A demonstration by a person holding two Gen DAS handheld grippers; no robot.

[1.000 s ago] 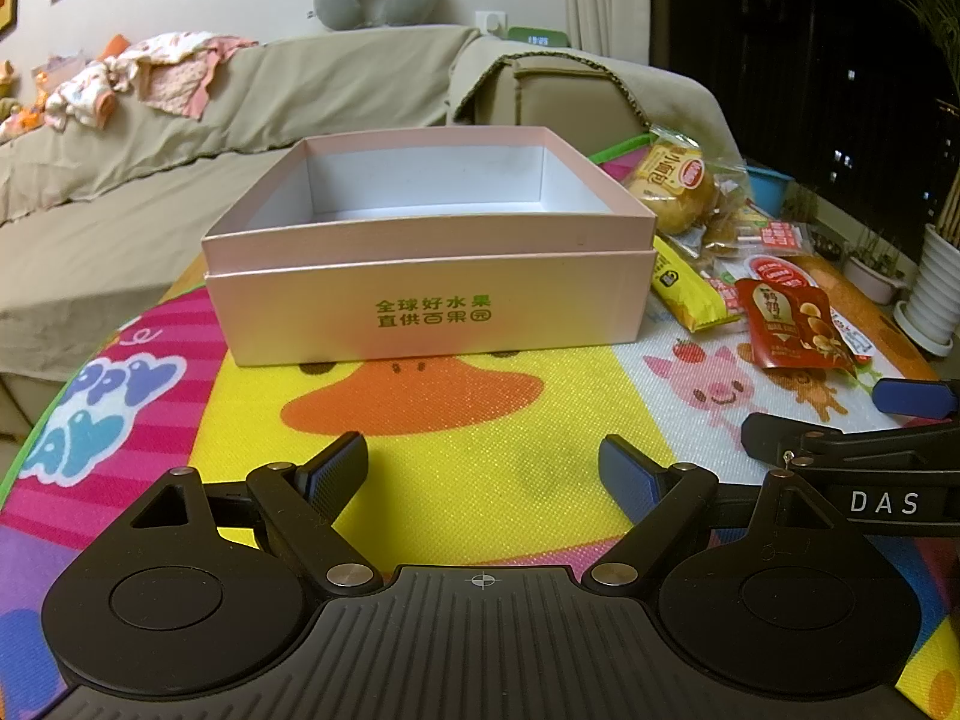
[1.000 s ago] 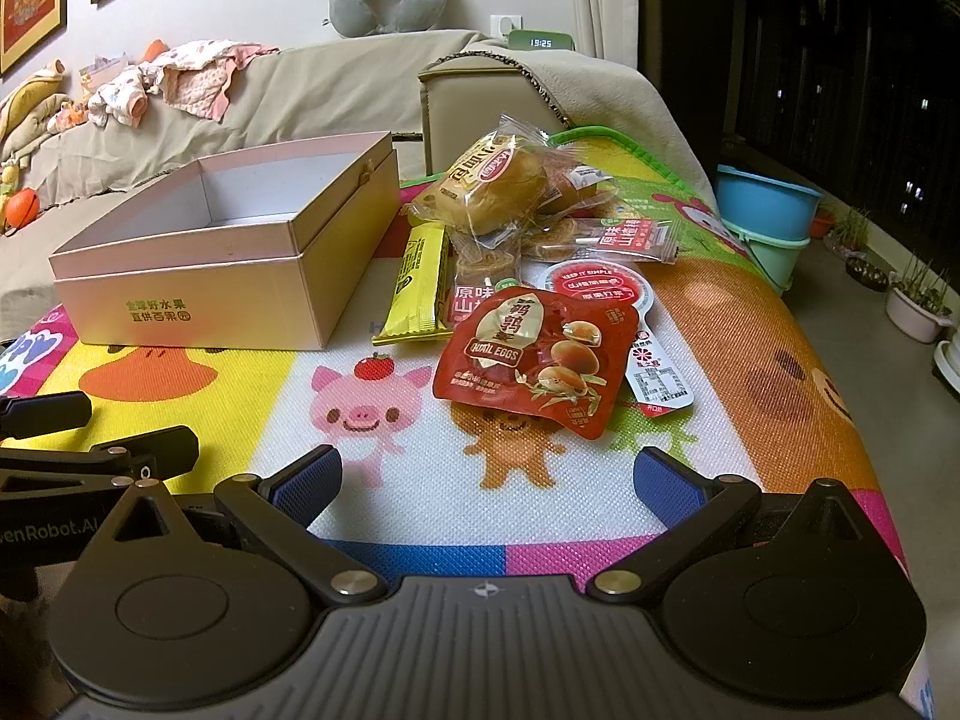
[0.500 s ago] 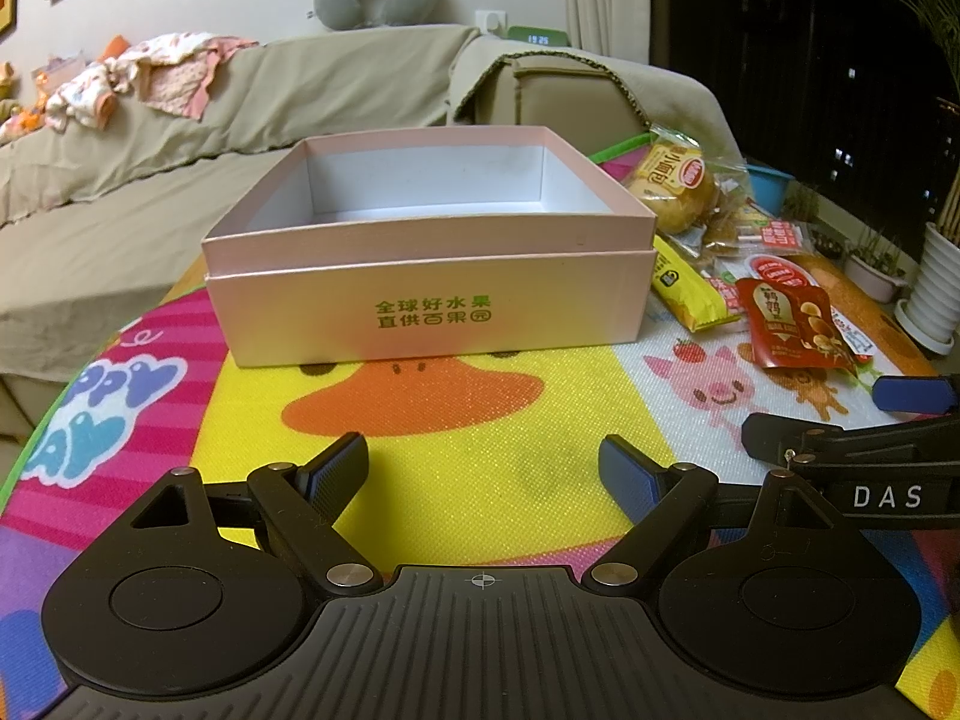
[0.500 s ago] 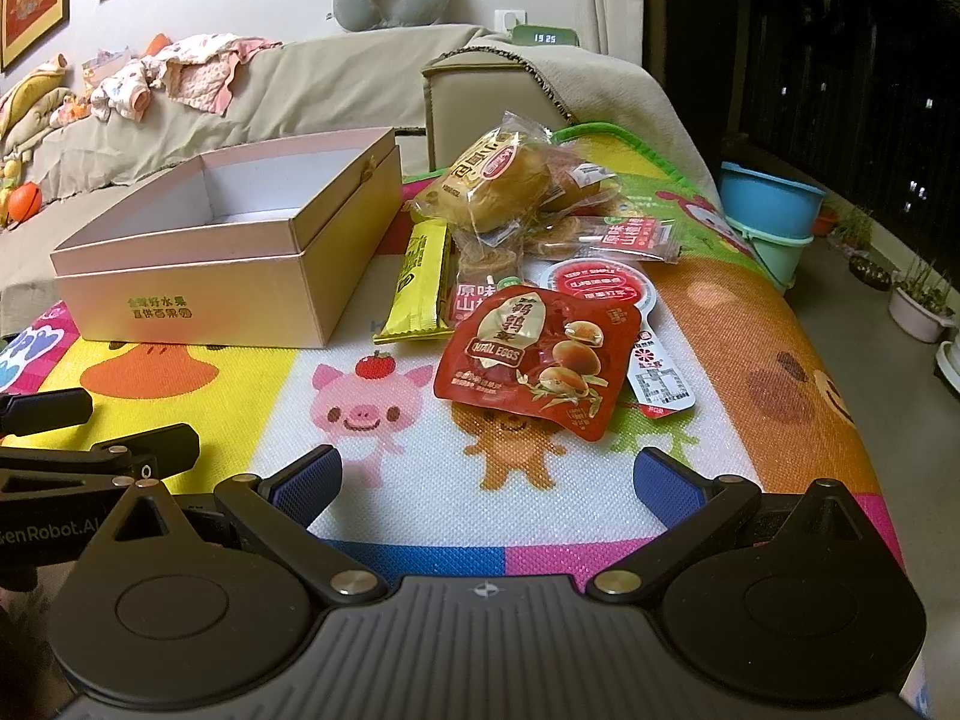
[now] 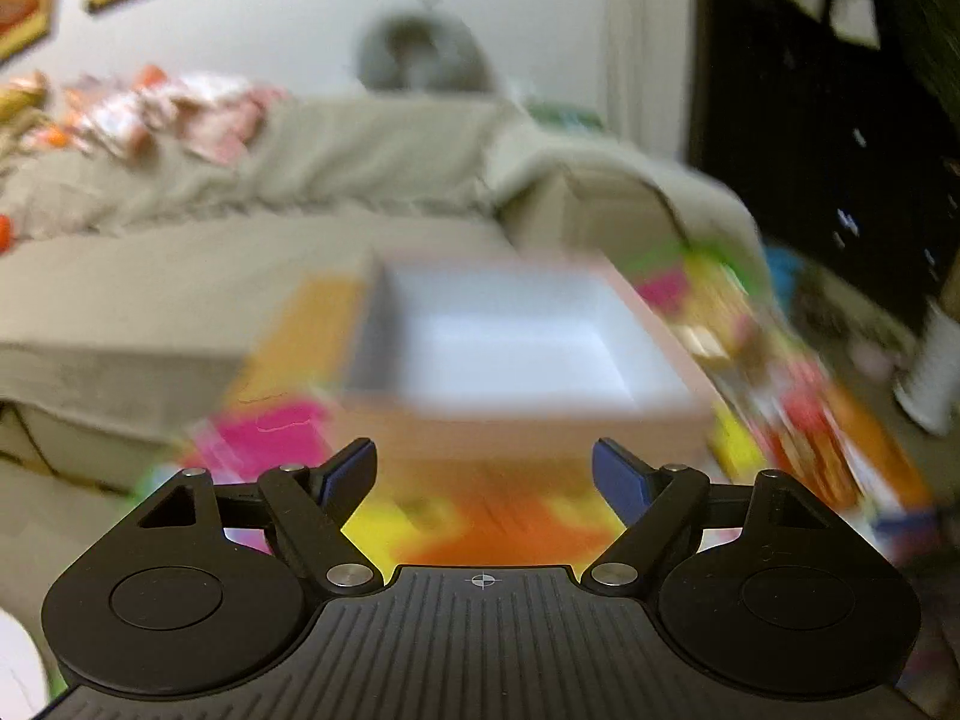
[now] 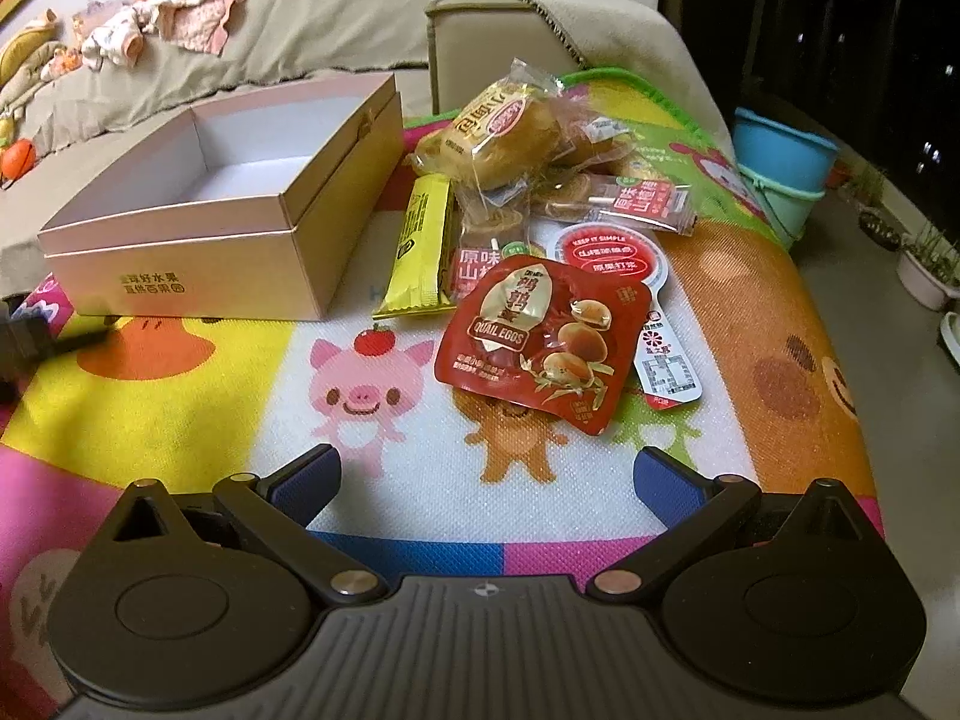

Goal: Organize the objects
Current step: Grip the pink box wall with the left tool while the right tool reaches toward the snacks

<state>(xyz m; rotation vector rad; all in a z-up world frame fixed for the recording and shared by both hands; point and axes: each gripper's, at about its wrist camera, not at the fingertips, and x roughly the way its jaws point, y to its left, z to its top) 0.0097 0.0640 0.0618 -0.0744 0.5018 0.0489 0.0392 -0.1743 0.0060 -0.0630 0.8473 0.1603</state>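
The open pink cardboard box [image 6: 222, 204] sat near the left edge of the colourful cartoon play mat [image 6: 198, 396], empty as far as its white interior showed. The snacks lay loose just to its right: a yellow bar wrapper [image 6: 423, 249] beside the box wall, a red foil pouch of quail eggs [image 6: 540, 339] nearest the front edge, a clear-wrapped bun [image 6: 495, 138] behind, and a round red-lidded cup [image 6: 609, 252].

The right gripper [image 6: 486, 480] hovered low over the mat's front edge, its jaws wide apart and empty, roughly in line with the pouch. The left gripper [image 5: 483, 474], jaws also apart and empty, faced the box in a heavily blurred view.

The likely step was picking up 1 snack. The flat pouch would be best pinched by its raised near edge, not pressed flat, then lowered well inside the box.
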